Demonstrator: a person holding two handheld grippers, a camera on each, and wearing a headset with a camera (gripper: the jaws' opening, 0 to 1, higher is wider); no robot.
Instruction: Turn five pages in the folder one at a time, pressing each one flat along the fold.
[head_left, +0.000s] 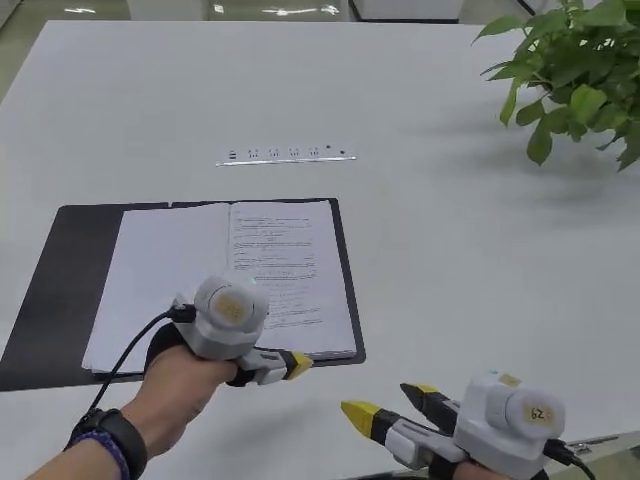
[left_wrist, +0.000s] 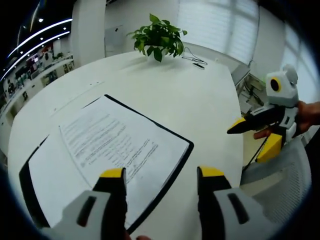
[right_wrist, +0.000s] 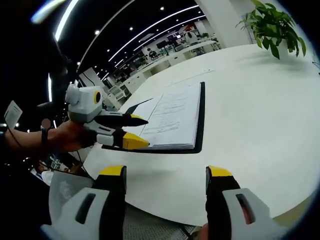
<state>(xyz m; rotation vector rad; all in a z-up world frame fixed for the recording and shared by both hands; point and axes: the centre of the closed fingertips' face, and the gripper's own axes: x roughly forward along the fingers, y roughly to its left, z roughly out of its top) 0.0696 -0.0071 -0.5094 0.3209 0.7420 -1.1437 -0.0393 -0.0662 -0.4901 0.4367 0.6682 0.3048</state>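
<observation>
The black folder (head_left: 60, 290) lies open on the white table (head_left: 450, 250), with a printed page to the right of its fold. The grey, yellow-tipped left gripper (head_left: 285, 366) hangs at that page's near corner with jaws apart, apparently placed to take the sheet's edge. The matching right gripper (head_left: 385, 402) waits off the table's near edge, equally spread and empty. The right gripper view shows the left jaws' gap side-on, which the head view partly hides behind the hand.

Grey yellow-tipped left gripper (head_left: 300, 364), black cable (head_left: 130, 351), black wristband (head_left: 112, 432)
</observation>
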